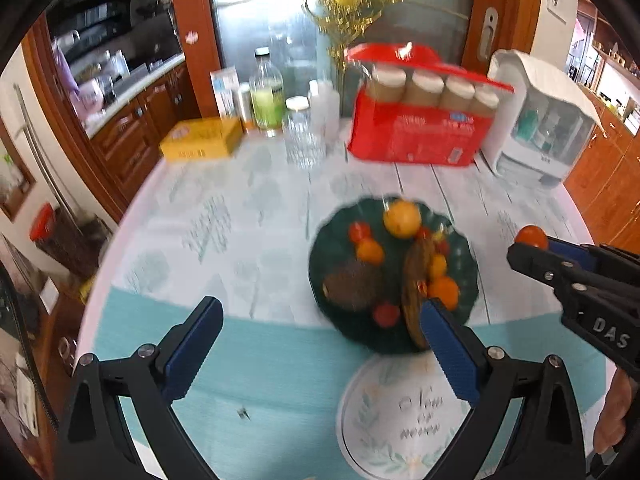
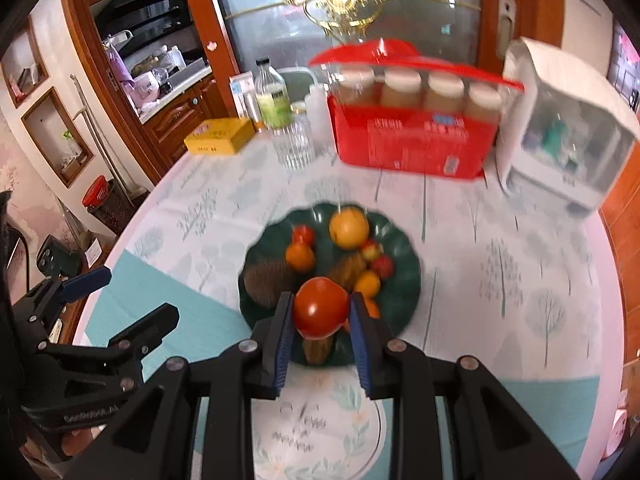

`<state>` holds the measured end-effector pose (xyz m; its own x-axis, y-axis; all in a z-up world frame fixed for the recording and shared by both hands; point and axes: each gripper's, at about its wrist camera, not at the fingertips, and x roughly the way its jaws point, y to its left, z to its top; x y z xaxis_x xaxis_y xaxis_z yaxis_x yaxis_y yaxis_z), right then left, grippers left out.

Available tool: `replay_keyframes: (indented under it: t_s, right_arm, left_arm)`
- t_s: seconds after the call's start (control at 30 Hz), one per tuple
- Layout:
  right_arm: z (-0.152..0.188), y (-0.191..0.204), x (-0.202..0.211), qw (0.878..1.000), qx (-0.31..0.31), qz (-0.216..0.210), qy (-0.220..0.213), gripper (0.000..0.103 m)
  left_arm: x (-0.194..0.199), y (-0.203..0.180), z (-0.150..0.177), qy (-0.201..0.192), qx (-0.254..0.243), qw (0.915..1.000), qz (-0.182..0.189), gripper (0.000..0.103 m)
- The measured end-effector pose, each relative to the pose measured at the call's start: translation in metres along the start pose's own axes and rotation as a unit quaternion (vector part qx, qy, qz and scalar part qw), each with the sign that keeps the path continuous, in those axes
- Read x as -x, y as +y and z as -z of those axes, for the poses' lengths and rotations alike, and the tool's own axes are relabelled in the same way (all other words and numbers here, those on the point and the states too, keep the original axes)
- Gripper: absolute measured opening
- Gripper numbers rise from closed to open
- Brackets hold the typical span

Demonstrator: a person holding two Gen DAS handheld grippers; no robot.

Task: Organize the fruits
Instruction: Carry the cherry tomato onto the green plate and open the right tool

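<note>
A dark green plate [image 1: 334,254] [image 2: 400,248] on the table holds a large yellow-orange fruit [image 1: 402,218] [image 2: 349,227], several small red and orange fruits and some brown pieces. My right gripper [image 2: 322,300] is shut on a red tomato [image 2: 320,307], held in the air above the plate's near edge. From the left wrist view that same gripper [image 1: 520,248] and the tomato [image 1: 532,237] appear at the right. My left gripper [image 1: 320,308] [image 2: 138,294] is open with nothing between its fingers, above the table to the left of the plate.
A white plate with lettering [image 1: 384,420] [image 2: 320,420] lies in front of the green one. At the back stand a red box of jars [image 1: 416,136], a yellow box [image 1: 200,140], a glass jar [image 1: 302,140], a bottle [image 1: 266,96] and a white container [image 1: 536,120].
</note>
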<state>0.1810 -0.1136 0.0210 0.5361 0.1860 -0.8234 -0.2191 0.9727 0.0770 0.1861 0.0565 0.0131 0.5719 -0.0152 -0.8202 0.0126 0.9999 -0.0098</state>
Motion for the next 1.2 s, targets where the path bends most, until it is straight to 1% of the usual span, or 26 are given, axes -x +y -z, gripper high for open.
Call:
replay_keyframes:
  t_s: [0.1,0.13,0.17,0.2,0.3,0.5,0.67,0.83,0.9,1.07,1.2]
  right_arm:
    - [-0.02,0.002,-0.012,1.0,-0.006,-0.002,-0.002,0.027]
    - [-0.024,0.002,-0.017,1.0,-0.009,-0.001,-0.003,0.027]
    - [-0.028,0.001,-0.023,1.0,-0.012,0.0,-0.004,0.027]
    - [-0.032,0.0,-0.033,1.0,-0.016,0.0,-0.002,0.027]
    - [-0.037,-0.003,-0.058,1.0,-0.028,0.001,0.008,0.027]
    - [-0.032,-0.013,-0.116,0.997,-0.059,0.002,0.042,0.027]
    - [-0.024,-0.02,-0.152,0.995,-0.073,0.002,0.071,0.028]
    - [-0.025,-0.022,-0.167,0.994,-0.073,-0.004,0.084,0.028]
    - [-0.025,-0.023,-0.17,0.993,-0.075,-0.007,0.088,0.03]
    - [-0.025,-0.023,-0.171,0.993,-0.078,-0.018,0.09,0.034]
    - [-0.026,-0.021,-0.166,0.994,-0.072,-0.018,0.082,0.035]
  left_arm:
    - [-0.002,0.002,-0.025,-0.012,-0.006,0.9998,-0.015,0.1]
    - [-0.006,0.003,-0.031,-0.013,-0.008,0.9997,-0.019,0.102]
    - [-0.01,0.003,-0.036,-0.013,-0.01,0.9996,-0.024,0.102]
    - [-0.017,0.005,-0.043,-0.01,-0.008,0.9995,-0.031,0.102]
    - [-0.042,0.011,-0.053,0.006,0.0,0.9995,-0.029,0.102]
    - [-0.096,0.016,-0.05,0.053,0.01,0.9983,-0.021,0.102]
    - [-0.127,0.015,-0.043,0.077,0.003,0.9969,-0.018,0.102]
    - [-0.148,0.018,-0.041,0.092,0.004,0.9956,-0.017,0.102]
    - [-0.153,0.02,-0.042,0.095,0.005,0.9953,-0.017,0.102]
    - [-0.158,0.02,-0.042,0.098,0.004,0.995,-0.016,0.102]
    - [-0.157,0.017,-0.041,0.098,0.001,0.995,-0.016,0.102]
